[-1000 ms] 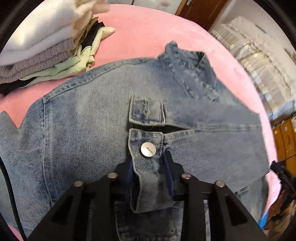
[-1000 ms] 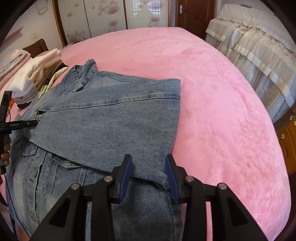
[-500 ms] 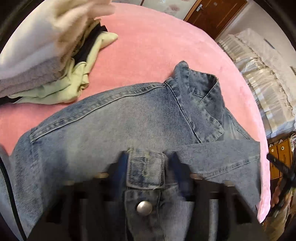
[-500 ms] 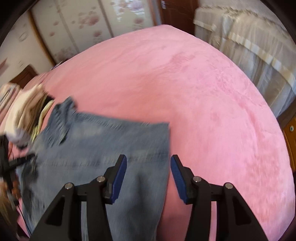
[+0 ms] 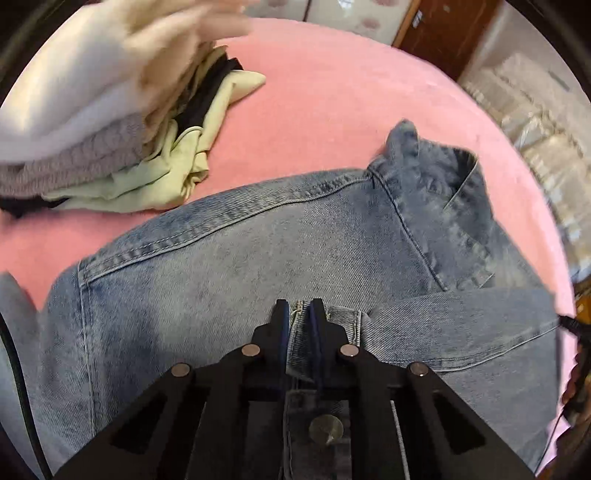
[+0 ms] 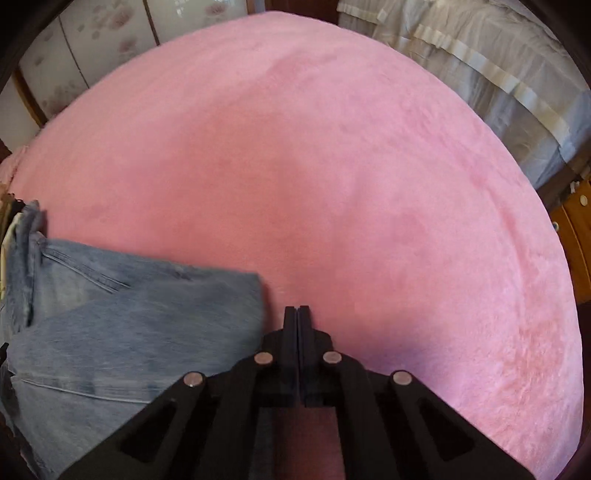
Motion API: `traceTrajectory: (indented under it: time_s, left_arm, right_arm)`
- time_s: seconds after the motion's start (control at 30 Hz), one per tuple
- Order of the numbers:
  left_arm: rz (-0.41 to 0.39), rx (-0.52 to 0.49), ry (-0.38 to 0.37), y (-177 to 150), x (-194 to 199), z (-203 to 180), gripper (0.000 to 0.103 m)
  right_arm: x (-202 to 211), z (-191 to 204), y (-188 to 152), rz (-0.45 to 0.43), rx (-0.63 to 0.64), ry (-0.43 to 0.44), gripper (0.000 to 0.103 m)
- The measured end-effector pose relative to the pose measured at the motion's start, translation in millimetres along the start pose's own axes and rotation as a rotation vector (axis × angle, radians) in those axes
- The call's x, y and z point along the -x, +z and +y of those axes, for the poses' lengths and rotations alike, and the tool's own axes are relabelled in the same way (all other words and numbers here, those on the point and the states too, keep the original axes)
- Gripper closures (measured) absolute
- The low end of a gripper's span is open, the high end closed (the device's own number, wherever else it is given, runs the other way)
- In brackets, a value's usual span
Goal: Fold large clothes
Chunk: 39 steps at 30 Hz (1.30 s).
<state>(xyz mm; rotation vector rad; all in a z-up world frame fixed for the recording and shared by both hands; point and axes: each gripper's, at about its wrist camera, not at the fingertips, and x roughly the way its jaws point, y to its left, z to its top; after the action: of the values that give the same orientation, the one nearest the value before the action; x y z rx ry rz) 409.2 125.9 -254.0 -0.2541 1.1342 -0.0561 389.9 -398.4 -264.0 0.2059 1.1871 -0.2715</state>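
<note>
One garment: a blue denim jacket (image 5: 258, 258) lies spread on the pink bedspread (image 6: 332, 166), collar (image 5: 436, 177) pointing away from the camera.
Progress: partly folded, by the look of it; one sleeve (image 5: 461, 325) is laid across the jacket's body, and the side panel seen from the right wrist (image 6: 129, 325) is turned in with a straight edge. The final folds into a compact bundle appear to remain.
Left gripper (image 5: 297, 317): pinched tight on the jacket's cuff tab (image 5: 295, 332), just above a metal button (image 5: 325, 428).
Right gripper (image 6: 297, 321): fingers pressed together with nothing between them, over bare bedspread just beside the jacket's folded edge.
Beside the jacket: a stack of folded clothes (image 5: 92, 129) in white, grey, black and pale green sits near the jacket's shoulder seam, apart from it.
Beyond the jacket: a wooden door (image 5: 443, 33), floral wardrobe panels (image 6: 92, 48) and draped pale bedding (image 6: 498, 74) edge the room.
Obstacles: none lies on the jacket; the clothes stack near its shoulder could crowd a fold made toward that side.
</note>
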Motion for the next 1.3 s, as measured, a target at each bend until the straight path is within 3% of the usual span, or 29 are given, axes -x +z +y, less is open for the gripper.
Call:
traceTrajectory:
  time_s: [0.07,0.17,0.23,0.3,0.4,0.5,0.63,0.73,0.87,0.97,1.03,1.17,1.3]
  left_arm:
    - [-0.015,-0.029,0.006,-1,14,-5,0.086]
    - [-0.080,-0.122,0.050,-9,46,-25,0.067]
    - [-0.106,-0.153,0.041,-18,65,-39,0.051]
    - [-0.113,-0.181,0.016,-32,83,-58,0.045]
    - [-0.109,-0.196,-0.012,-63,98,-81,0.044]
    - [-0.109,-0.197,0.007,-90,93,-104,0.044]
    - [-0.059,-0.151,0.063,-107,67,-112,0.044]
    - [-0.037,-0.151,0.148,-112,53,-98,0.044]
    - [-0.047,-0.186,0.089,-114,57,-84,0.044]
    - [-0.053,-0.206,0.085,-116,63,-84,0.044]
    - [-0.057,-0.202,0.080,-115,60,-83,0.044]
    - [-0.056,-0.204,0.082,-114,55,-84,0.044]
    - [-0.051,-0.199,0.083,-113,52,-85,0.044]
  right_arm:
    - [19,3,-6,-0.033,0.017,0.012,0.101]
    - [58,21,-26,-0.116,0.084,0.028,0.098]
    - [83,43,-50,-0.142,0.132,0.107,0.094]
    - [99,65,-70,-0.141,0.174,0.189,0.094]
    - [113,115,-106,-0.126,0.266,0.300,0.094]
    - [109,160,-134,-0.106,0.337,0.379,0.094]
    - [74,187,-151,-0.018,0.383,0.329,0.095]
    - [67,167,-152,-0.030,0.341,0.320,0.098]
    - [67,102,-139,-0.080,0.236,0.161,0.098]
    - [65,52,-132,-0.062,0.141,0.181,0.100]
    - [67,30,-133,-0.074,0.111,0.134,0.100]
    - [64,21,-139,-0.082,0.097,0.135,0.100]
    - [58,37,-142,-0.090,0.138,0.059,0.096]
